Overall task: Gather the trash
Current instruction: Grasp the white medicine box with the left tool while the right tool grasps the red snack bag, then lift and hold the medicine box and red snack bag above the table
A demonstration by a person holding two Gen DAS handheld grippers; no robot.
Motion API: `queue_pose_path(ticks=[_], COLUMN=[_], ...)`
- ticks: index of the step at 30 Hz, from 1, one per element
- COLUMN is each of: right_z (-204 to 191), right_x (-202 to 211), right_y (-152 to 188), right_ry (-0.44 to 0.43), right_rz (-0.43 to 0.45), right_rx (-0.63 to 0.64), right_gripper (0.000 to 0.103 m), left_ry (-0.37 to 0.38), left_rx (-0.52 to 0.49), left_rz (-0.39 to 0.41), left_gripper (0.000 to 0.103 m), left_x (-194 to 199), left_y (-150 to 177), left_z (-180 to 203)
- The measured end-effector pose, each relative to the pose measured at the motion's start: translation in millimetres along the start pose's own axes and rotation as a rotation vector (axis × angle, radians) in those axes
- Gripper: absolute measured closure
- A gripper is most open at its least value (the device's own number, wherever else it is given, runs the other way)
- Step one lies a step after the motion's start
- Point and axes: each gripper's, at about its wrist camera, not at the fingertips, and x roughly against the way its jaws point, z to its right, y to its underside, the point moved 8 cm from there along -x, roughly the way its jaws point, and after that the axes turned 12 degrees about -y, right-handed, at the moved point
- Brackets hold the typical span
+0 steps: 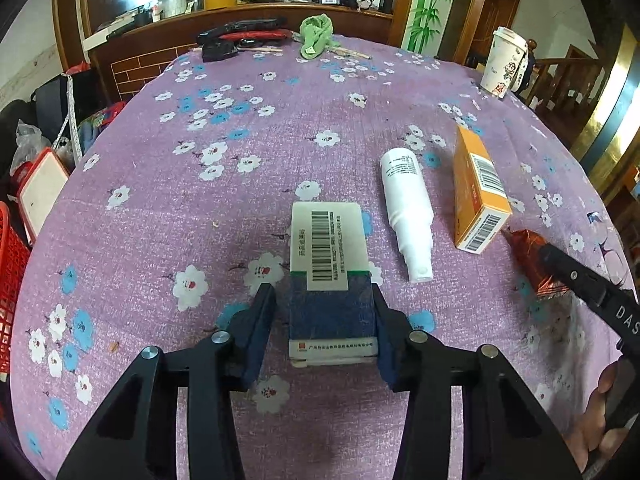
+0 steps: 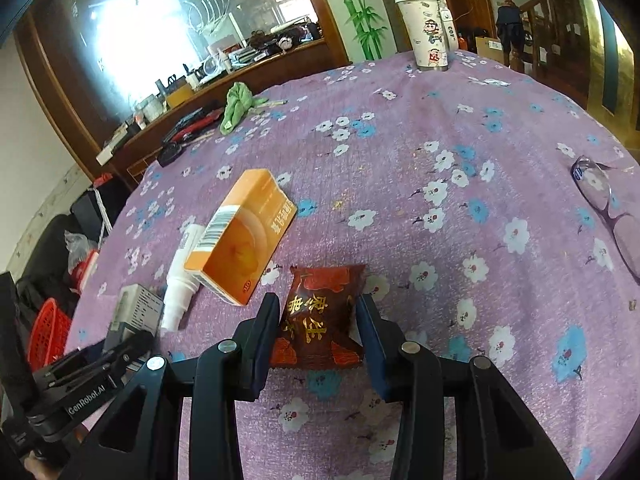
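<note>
Left gripper (image 1: 325, 300): your jaws straddle the blue-and-white cardboard box (image 1: 330, 276), touching its sides.
Right gripper (image 2: 318, 312): your jaws clamp the dark red foil snack packet (image 2: 320, 316).

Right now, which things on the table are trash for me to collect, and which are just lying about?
Trash to collect:
blue-and-white box, between the left gripper fingers
red snack packet, in the right gripper
white bottle, lying down
orange box

Probably just lying about:
lidded cup
green cloth
eyeglasses
</note>
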Motion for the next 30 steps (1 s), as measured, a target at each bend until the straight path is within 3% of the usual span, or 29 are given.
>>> queue_pose_path(ticks=[3, 8, 17, 30], right_z=[-1, -3, -4, -1], right_x=[-5, -8, 4, 11], right_y=[3, 5, -4, -9], right_ry=[0.017, 0.043, 0.02, 0.015], right_rz=[-0.025, -0.032, 0.039, 0.079], right_rx=[0.016, 0.049, 0.033, 0.002], right_gripper=[0.059, 0.061, 0.061, 0.062], left_ry=[0.006, 0.049, 0.047, 0.08], left_rx=[0.012, 0.056, 0.04, 0.056], left_rz=[0.019, 0.05, 0.145, 0.124], left_gripper=[0.069, 0.07, 0.07, 0.07], left_x=[-1, 1, 18, 13], left_y=[-2, -7, -14, -13], left_z=[-3, -7, -1, -1])
